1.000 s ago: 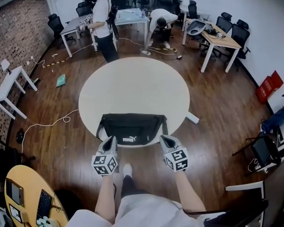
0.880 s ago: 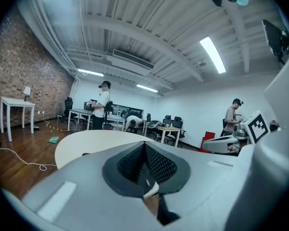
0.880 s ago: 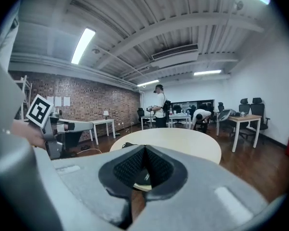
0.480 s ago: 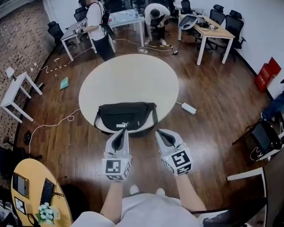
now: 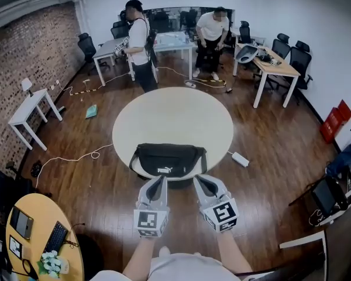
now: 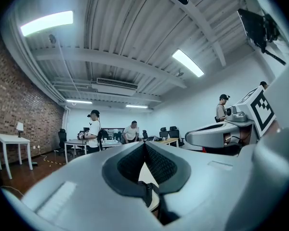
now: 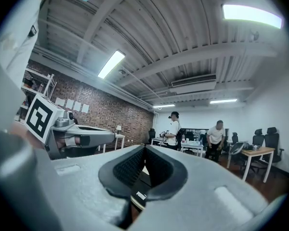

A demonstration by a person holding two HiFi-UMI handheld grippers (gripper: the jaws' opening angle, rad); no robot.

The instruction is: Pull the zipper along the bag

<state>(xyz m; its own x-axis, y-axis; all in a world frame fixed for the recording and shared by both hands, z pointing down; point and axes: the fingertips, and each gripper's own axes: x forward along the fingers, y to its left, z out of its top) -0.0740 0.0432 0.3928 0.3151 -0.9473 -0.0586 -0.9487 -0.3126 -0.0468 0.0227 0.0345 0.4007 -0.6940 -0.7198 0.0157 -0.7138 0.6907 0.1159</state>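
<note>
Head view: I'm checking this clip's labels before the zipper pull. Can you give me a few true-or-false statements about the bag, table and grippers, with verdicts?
The black bag lies at the near edge of the table. True.
The table is square. False: it is round.
The left gripper is shut on the zipper. False: its jaws are together with nothing between them.
The right gripper points toward the black bag. True.
</note>
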